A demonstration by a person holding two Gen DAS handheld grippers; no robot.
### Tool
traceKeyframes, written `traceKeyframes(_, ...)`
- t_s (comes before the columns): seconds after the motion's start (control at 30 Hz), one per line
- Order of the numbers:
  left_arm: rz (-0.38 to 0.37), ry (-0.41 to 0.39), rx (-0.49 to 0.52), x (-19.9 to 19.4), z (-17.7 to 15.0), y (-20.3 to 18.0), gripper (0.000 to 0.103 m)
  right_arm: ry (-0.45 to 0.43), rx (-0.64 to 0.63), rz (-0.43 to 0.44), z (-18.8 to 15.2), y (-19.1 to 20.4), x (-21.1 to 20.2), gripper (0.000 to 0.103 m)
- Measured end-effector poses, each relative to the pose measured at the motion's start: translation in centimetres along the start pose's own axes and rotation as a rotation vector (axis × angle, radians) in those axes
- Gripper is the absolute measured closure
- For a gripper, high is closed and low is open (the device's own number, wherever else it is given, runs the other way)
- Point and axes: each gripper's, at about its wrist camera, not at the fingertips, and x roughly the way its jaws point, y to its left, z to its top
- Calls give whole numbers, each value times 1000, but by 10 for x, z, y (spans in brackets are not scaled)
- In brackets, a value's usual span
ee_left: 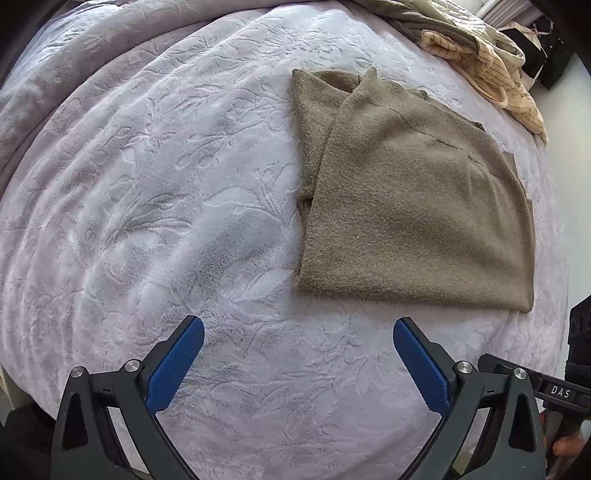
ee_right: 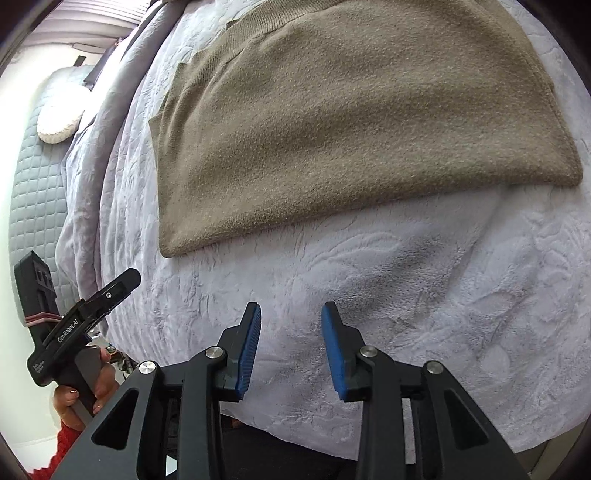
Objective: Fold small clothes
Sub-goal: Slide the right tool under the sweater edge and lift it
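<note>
We see the olive knit top [ee_left: 413,206] folded flat centre-right on the bed [ee_left: 147,221]; left gripper [ee_left: 298,334] and right gripper [ee_right: 291,317] fingers both spread, empty.

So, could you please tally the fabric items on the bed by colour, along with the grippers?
Brown folded sweater: 1
Cream striped garment: 1
Olive quilted cloth: 1
Lavender blanket: 1
Grippers, both empty: 2, the left gripper and the right gripper
Total: 6
</note>
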Motion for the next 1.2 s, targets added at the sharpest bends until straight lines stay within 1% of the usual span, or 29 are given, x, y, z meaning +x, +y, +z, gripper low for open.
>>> traceKeyframes(0.13, -61, 44, -48, 11, 4, 10, 0, 17, 19, 24, -1, 5, 16, 66)
traceKeyframes(0.2, -49, 39, -69, 14, 5, 14, 0, 20, 30, 43, -1, 7, 23, 66)
traceKeyframes(0.27, -31, 10, -65, 14, 5, 16, 0, 23, 38, 74, -1, 10, 31, 66)
traceKeyframes(0.3, -35, 0, -59, 14, 6, 16, 0, 25, 38, 90, -1, 12, 34, 62)
traceKeyframes(0.37, -47, -11, -55, 13, 8, 17, 0, 26, 30, 115, -1, 19, 42, 58)
traceKeyframes(0.47, -58, -5, -57, 16, 12, 18, 0, 32, 33, 150, 1, 25, 54, 58)
traceKeyframes(0.53, -66, 0, -82, 20, 15, 22, 0, 24, 61, 188, 4, 27, 61, 58)
traceKeyframes(0.73, -93, 12, -154, 32, 21, 35, 0, -28, 159, 318, 15, 28, 78, 58)
traceKeyframes(0.9, -92, 20, -136, 39, 26, 39, 0, -111, 266, 428, 24, 20, 85, 58)
traceKeyframes(0.93, -80, 20, -130, 39, 27, 39, 0, -131, 294, 453, 25, 19, 86, 57)
traceKeyframes(0.97, -65, 18, -126, 40, 29, 40, 0, -145, 319, 472, 26, 18, 89, 55)
traceKeyframes(1.03, -62, 15, -130, 42, 33, 43, 0, -167, 357, 508, 27, 16, 93, 53)
traceKeyframes(1.1, -88, 27, -150, 46, 37, 48, 0, -183, 381, 531, 28, 17, 98, 53)
traceKeyframes(1.13, -112, 32, -159, 47, 39, 50, 0, -191, 389, 540, 29, 18, 99, 52)
traceKeyframes(1.2, -153, 22, -173, 46, 43, 54, 0, -201, 411, 563, 32, 20, 103, 52)
